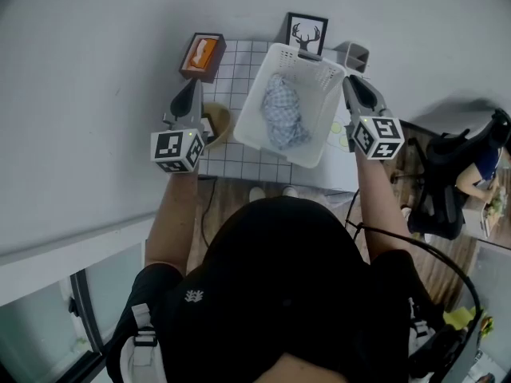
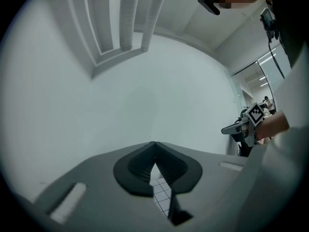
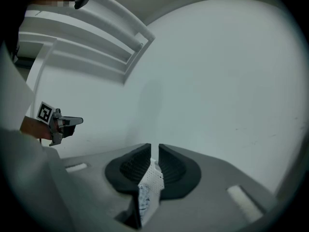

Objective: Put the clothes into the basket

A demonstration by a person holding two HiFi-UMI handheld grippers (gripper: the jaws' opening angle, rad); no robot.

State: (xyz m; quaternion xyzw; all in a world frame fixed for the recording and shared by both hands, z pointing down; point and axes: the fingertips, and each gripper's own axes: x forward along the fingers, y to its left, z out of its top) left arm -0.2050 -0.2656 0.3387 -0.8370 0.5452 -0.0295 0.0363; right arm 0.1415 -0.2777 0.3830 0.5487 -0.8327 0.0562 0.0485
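Note:
A white slatted basket (image 1: pixel 249 112) stands on the gridded tablecloth (image 1: pixel 236 64), with blue-and-white checked clothes (image 1: pixel 284 112) bunched inside it. My left gripper (image 1: pixel 190 83) hovers left of the basket; its jaws (image 2: pixel 154 143) meet at the tips with nothing between them. My right gripper (image 1: pixel 349 80) sits just off the basket's far right corner. Its jaws (image 3: pixel 154 147) stand a thin slit apart and hold nothing; the white basket mesh (image 3: pixel 148 182) shows below them. Each gripper view catches the other gripper against the pale wall: the right gripper (image 2: pixel 225 129) and the left gripper (image 3: pixel 78 121).
A brown tissue box (image 1: pixel 201 56) stands at the table's far left, a framed deer picture (image 1: pixel 306 32) and a grey holder (image 1: pixel 356 54) behind the basket, and a wooden bowl (image 1: pixel 218 123) beside my left gripper. A seated person (image 1: pixel 479 166) is off to the right.

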